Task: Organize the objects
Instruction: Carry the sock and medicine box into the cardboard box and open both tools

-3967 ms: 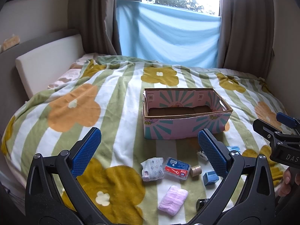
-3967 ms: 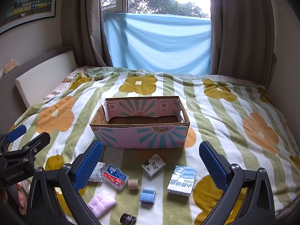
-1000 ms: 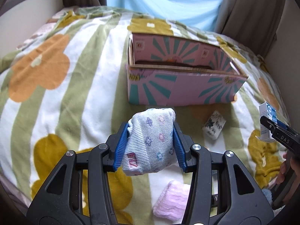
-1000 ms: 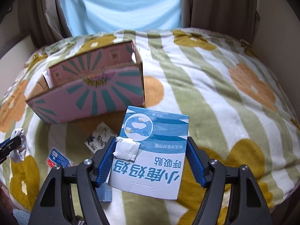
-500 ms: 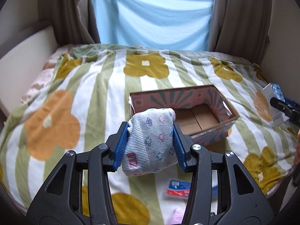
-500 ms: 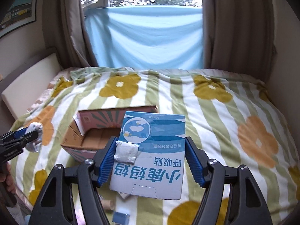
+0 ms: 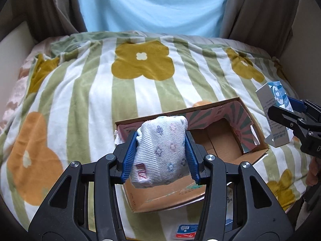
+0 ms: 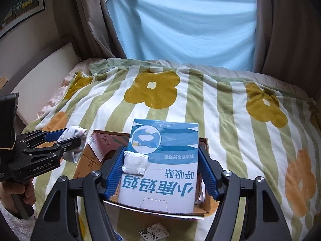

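Both grippers now over the one box (image 7: 218, 132): one sock (image 7: 160, 152), one carton (image 8: 160, 164).

The black plastic body of the left gripper (image 8: 66, 140) carries the white brand name "GenRobot.AI". The blue-and-white cardboard box (image 8: 160, 166) shows large Chinese characters upside down, "小鹿妈妈" and "呼吸贴", with "30片/盒" near its far edge. Other print is too small to read.

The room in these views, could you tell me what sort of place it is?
Most likely a bedroom: a flower-patterned striped blanket covers a bed, brown curtains frame a window, and a padded white headboard runs alongside.
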Action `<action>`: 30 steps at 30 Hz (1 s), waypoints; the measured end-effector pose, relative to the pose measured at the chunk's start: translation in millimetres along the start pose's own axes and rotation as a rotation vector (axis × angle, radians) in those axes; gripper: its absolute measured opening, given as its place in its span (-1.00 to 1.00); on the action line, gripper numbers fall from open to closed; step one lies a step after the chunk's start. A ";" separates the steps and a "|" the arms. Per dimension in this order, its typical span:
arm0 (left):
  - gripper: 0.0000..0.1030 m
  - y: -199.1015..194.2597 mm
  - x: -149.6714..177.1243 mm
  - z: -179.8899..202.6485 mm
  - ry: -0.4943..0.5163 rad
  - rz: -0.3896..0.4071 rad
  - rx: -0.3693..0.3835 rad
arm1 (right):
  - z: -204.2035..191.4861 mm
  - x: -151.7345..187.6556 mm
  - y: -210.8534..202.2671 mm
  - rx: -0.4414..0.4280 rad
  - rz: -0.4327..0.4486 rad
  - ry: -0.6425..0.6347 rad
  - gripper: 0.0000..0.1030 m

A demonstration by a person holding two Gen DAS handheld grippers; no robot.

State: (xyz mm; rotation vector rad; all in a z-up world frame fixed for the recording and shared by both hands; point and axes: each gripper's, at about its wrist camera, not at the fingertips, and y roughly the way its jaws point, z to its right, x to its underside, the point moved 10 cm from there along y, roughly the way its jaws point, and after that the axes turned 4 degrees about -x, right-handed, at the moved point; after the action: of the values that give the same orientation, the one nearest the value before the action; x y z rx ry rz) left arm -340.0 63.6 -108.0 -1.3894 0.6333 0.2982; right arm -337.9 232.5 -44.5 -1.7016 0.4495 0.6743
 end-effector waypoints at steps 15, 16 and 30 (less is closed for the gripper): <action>-0.18 91.0 22.2 -8.3 -0.014 -0.165 0.005 | 16.1 27.9 86.5 -0.029 -0.155 0.060 0.27; -0.18 92.0 22.9 -9.7 -0.013 -0.166 0.001 | 16.0 28.0 87.8 -0.029 -0.158 0.062 0.27; 1.00 71.5 15.0 -23.2 -0.002 -0.105 -0.059 | 23.3 25.1 82.7 0.039 -0.168 0.056 0.63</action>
State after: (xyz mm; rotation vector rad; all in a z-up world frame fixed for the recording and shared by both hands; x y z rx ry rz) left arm -372.8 51.3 -176.2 -1.4735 0.5521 0.2362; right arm -374.9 237.2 -125.9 -1.7029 0.3522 0.4942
